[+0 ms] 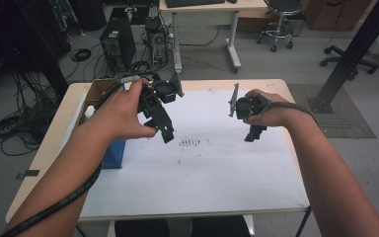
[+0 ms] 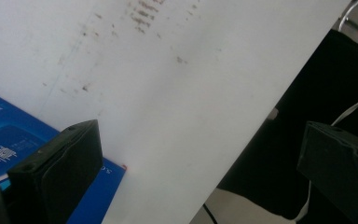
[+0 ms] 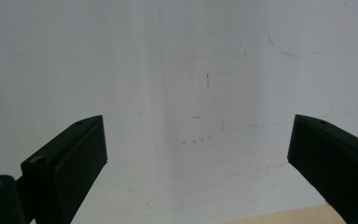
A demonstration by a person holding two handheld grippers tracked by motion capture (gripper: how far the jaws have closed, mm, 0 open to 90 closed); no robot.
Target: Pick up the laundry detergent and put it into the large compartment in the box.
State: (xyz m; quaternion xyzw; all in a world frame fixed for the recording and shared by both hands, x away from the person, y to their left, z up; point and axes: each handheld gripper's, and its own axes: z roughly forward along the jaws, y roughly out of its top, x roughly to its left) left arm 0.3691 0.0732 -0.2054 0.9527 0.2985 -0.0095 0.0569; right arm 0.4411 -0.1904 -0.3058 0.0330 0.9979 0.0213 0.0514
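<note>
A flat white sheet [image 1: 202, 173] with a smooth, matte face covers most of the pale wooden tabletop [image 1: 54, 143], whose rounded rim shows at the left and far edges. Near the sheet's middle sits a patch of small dark smudges [image 1: 192, 143], grainy and irregular; the left gripper view shows them as faint brown flecks, and the right gripper view catches thin blue pen arcs on the same surface.

The left gripper [image 1: 167, 133], black, blocky and angular, hangs above the sheet just left of the smudges, held in the left hand [image 1: 123, 111]. Its fingers [image 2: 60, 172] stand wide apart with nothing between them. The right gripper [image 1: 252, 136] hovers over the sheet to the right of the smudges, well apart from the left one, in the right hand [image 1: 266, 111]; its fingers [image 3: 70, 163] are likewise spread wide and empty.

A blue box [image 1: 113, 153] with glossy printed sides stands at the sheet's left edge, partly hidden behind the left forearm; its lettering is too blurred to read. Behind it a brown cardboard box [image 1: 96, 91] is mostly covered by the hand, and a small white bottle [image 1: 89, 112] peeks out beside it.

The near and right parts of the sheet lie open. In the left gripper view the sheet's edge runs diagonally, with dark floor beyond.
</note>
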